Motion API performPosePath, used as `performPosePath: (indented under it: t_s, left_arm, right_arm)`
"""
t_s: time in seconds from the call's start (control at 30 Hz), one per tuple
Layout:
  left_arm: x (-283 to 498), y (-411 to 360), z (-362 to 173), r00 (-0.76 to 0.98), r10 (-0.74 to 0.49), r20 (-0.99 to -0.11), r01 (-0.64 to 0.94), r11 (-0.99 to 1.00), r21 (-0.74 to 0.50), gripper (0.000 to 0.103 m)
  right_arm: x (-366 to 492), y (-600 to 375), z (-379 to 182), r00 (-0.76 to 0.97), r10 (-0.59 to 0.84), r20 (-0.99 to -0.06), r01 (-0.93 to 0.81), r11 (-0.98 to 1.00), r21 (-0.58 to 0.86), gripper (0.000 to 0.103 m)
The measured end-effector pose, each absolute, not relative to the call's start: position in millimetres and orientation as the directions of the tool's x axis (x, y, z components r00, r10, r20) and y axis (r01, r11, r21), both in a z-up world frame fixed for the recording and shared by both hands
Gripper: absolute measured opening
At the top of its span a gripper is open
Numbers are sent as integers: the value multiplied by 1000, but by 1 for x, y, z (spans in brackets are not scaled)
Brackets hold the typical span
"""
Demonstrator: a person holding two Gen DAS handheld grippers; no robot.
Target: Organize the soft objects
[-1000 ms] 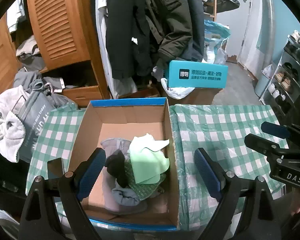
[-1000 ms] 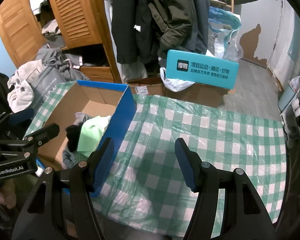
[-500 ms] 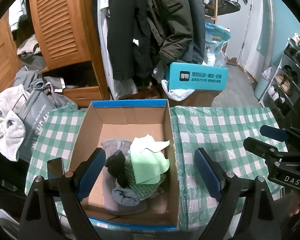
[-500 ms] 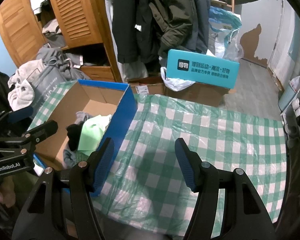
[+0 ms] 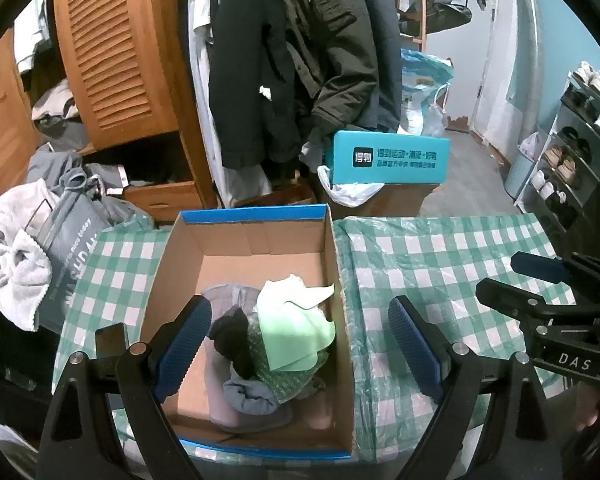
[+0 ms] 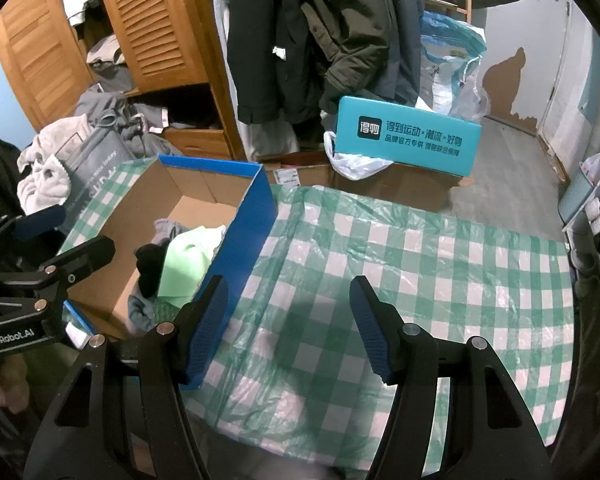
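My left hand-held gripper (image 5: 298, 342) wide and empty over the box (image 5: 342, 304), green cloth (image 5: 296, 330) between its fingers, my right hand-held gripper (image 6: 290, 322) wide, empty, over bare tabletop (image 6: 420, 256) beside the box

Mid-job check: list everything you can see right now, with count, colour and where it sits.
cardboard box: one, brown with blue rim, on the table's left part.
light green cloth: one, on top of the pile in the box.
black cloth: one, left of the green one.
grey garments: a few, count unclear, under the pile.
checked tablecloth: one, green and white.
teal box: one, behind the table.
hanging jackets: several, dark, at the back.
wooden wardrobe: one, back left.
shoe rack: one, right wall.
left gripper: open, above the box.
right gripper: open, above the tablecloth.
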State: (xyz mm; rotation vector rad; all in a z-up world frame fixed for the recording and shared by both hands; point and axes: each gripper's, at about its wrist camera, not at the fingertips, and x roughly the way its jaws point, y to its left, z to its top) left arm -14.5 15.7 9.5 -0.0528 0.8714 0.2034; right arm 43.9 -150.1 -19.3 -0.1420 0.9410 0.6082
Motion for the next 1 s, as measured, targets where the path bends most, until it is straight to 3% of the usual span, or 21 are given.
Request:
performPosePath:
  t_s: [1.0]
  left_arm:
    - [-17,8,-2,602,170,-780,-177,981,76,92]
  right_arm:
    - [43,-152,-21,433,423,-796,-547,825,141,62]
